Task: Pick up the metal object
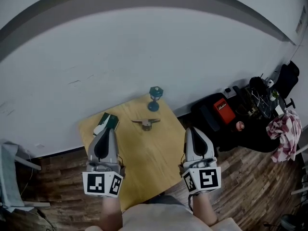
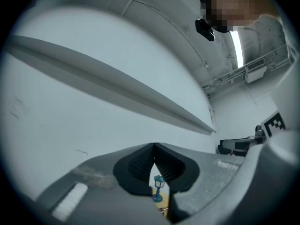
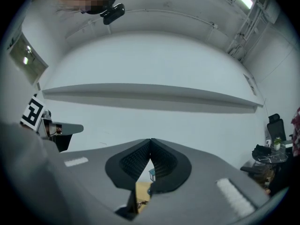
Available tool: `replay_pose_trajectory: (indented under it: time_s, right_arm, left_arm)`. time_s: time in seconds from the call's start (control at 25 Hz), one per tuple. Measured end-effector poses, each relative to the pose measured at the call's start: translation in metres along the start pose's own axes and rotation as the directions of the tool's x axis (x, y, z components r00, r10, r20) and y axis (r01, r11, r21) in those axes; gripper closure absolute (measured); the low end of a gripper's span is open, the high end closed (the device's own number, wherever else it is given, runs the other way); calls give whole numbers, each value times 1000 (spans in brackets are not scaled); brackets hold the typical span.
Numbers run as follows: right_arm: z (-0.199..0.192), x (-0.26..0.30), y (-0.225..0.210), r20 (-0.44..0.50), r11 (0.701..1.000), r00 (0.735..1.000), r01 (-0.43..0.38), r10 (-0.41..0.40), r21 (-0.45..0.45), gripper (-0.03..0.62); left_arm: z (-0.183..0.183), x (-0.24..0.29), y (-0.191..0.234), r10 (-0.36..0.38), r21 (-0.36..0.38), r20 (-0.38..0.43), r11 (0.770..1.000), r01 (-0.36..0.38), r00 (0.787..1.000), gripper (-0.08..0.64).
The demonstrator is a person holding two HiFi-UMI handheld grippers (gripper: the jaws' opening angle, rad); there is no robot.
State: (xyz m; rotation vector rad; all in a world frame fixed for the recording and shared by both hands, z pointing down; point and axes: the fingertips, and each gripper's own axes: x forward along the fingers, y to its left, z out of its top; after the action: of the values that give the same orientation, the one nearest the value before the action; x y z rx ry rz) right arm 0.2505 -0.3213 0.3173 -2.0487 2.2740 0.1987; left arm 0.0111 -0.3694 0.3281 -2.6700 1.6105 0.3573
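A: Why do both tools hang back at the near edge?

B: It looks like a ready stance, the pick not yet begun; the left gripper hovers over the near left of the small yellow table, jaws clenched with nothing between them; just beyond its tip lies a green and white box, so that side is crowded.

A: And the metal object?

B: The metal object lies flat near the table's middle, right of the box and apart from it, nearer than the teal lantern that stands upright at the far edge; it is untouched, well ahead of both tools; lying on bare wood, it should be reachable from either side.

A: The right gripper?

B: The right gripper hangs at the table's near right edge, jaws likewise pressed together and empty; whichever tool goes in must open first, by this reading.

A: What does each camera add?

B: The left gripper view shows the ribbed pads meeting at their tips, with the lantern seen through the gap beneath; the head view alone cannot settle that closure; the right gripper view shows the same for its own pads, with the lantern and a strip of table below; only the head view gives the whole layout, plus a black and red bag and a checked cloth on the floor at the right.
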Motion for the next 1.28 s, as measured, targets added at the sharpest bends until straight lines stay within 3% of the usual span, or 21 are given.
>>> replay_pose_trajectory:
  time_s: [0.36, 0.8, 1.08, 1.28]
  right_arm:
    - [-18, 34, -17, -18, 996, 996, -82, 83, 28, 591]
    - [-57, 56, -26, -96, 988, 985, -137, 144, 74, 591]
    - [-95, 66, -24, -175, 981, 968, -161, 178, 106, 591]
    - [-124, 68, -22, -235, 974, 950, -173, 204, 145, 591]
  left_arm:
    - [-17, 18, -5, 65, 15, -25, 998, -65, 998, 557]
    - [-51, 32, -7, 108, 10, -111, 994, -108, 988, 557]
    - [-92, 38, -9, 105, 9, -220, 994, -106, 970, 557]
    - [-126, 40, -15, 106, 15, -308, 994, -106, 945, 557]
